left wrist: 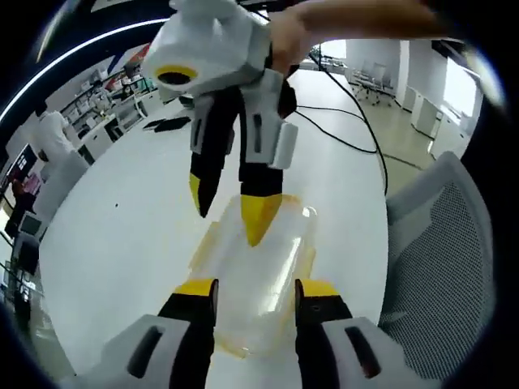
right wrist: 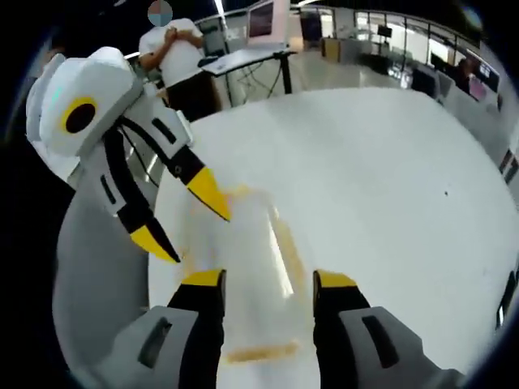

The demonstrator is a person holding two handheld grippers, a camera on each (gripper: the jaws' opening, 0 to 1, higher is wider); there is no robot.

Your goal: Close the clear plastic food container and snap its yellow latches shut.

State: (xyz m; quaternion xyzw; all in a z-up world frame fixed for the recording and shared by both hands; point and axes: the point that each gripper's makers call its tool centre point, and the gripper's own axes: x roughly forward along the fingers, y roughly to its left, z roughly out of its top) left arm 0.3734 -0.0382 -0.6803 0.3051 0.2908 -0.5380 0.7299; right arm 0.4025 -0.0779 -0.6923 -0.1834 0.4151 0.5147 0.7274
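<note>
The clear plastic container (left wrist: 258, 267) with yellow latches lies on the white table (left wrist: 122, 243), its lid lying down on it. My left gripper (left wrist: 255, 288) is open, its yellow-tipped jaws standing at either side of the container's near end. From above comes my right gripper (left wrist: 229, 207), open, with one yellow tip resting on the lid. In the right gripper view the blurred container (right wrist: 243, 259) runs between my right gripper's (right wrist: 268, 279) spread jaws, and a yellow latch (right wrist: 255, 353) shows at its near end. The left gripper (right wrist: 182, 219) enters from the left, its tips at the container's far left corner.
A grey mesh office chair (left wrist: 446, 259) stands close to the table's edge. Black cables (left wrist: 349, 121) trail over the floor beyond. A person in a white shirt (right wrist: 174, 49) stands by a desk (right wrist: 251, 57) behind the table. Shelves (left wrist: 105, 97) line the far wall.
</note>
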